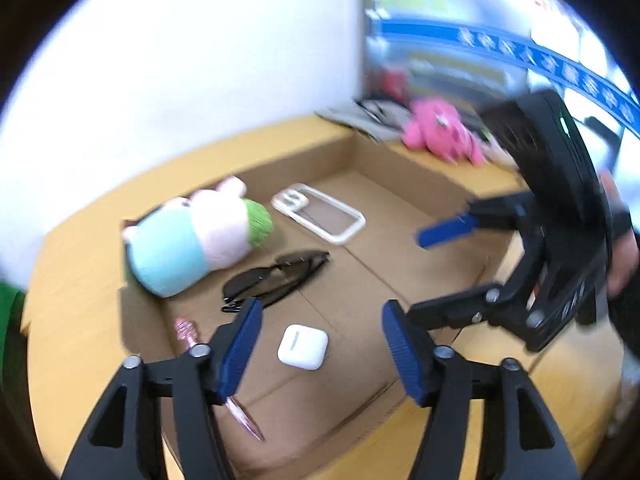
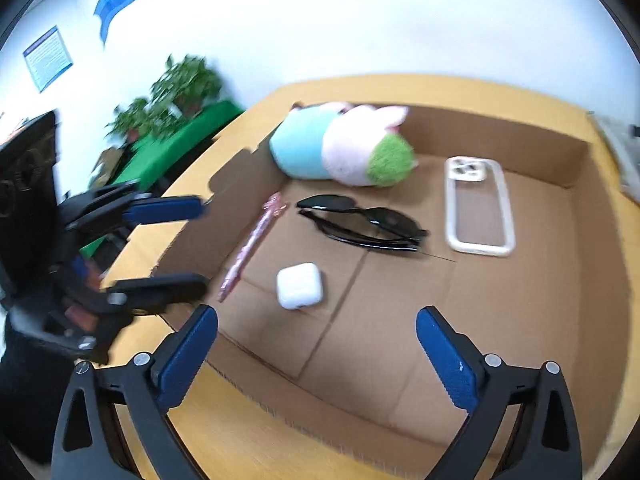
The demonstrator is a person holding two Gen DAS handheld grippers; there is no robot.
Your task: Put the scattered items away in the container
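Cardboard box (image 2: pixel 560 152) sitting on yellow wood worktop (image 2: pixel 248 432) w/ white wall (image 2: pixel 360 20) behind; holding plush (image 2: pixel 340 148), sunglasses (image 2: pixel 360 220), phone case (image 2: pixel 480 208), earbud case (image 2: pixel 299 285), pink pen (image 2: pixel 252 244). Left hand-held gripper (image 1: pixel 322 352) & right hand-held gripper (image 2: pixel 316 360) hovering above, both spread, gripping nothing. Green plants (image 2: pixel 176 92) standing at room's edge.

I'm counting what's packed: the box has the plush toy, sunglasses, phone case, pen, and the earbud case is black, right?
Not quite. The earbud case is white, not black, as the right wrist view shows. It lies in the box with the plush toy, sunglasses, phone case and pen.
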